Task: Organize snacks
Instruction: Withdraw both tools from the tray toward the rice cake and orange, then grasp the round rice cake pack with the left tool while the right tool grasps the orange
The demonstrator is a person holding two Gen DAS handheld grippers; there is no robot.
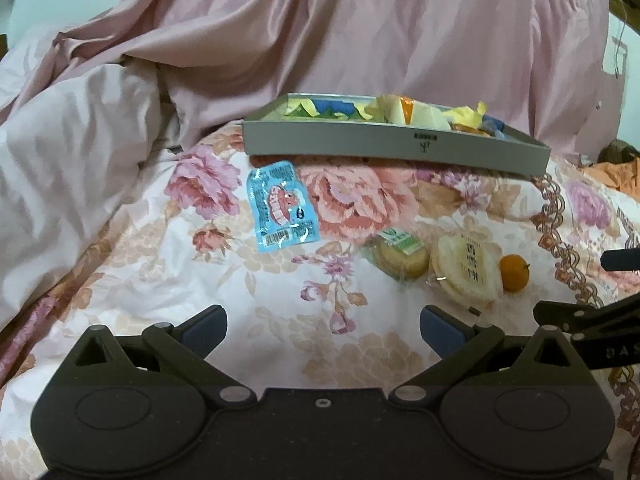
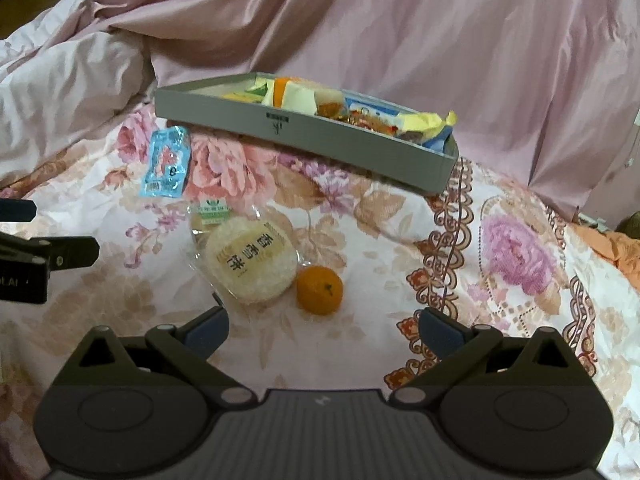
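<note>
A grey tray (image 1: 384, 145) (image 2: 320, 136) with several wrapped snacks in it rests on the floral bedspread. In front of it lie a blue snack packet (image 1: 280, 206) (image 2: 167, 162), a small green-labelled cake (image 1: 400, 254) (image 2: 210, 216), a round wrapped rice cracker (image 1: 468, 270) (image 2: 252, 266) and a small orange (image 1: 514, 273) (image 2: 320, 290). My left gripper (image 1: 324, 332) is open and empty, hovering short of the blue packet and the cakes. My right gripper (image 2: 324, 332) is also open and empty, just short of the orange and the cracker.
Pink bedding (image 1: 100, 160) is heaped at the left and a pink curtain (image 2: 440, 32) hangs behind the tray. Orange cloth (image 2: 612, 248) lies at the far right. The floral bedspread (image 2: 500, 240) runs on to the right of the orange.
</note>
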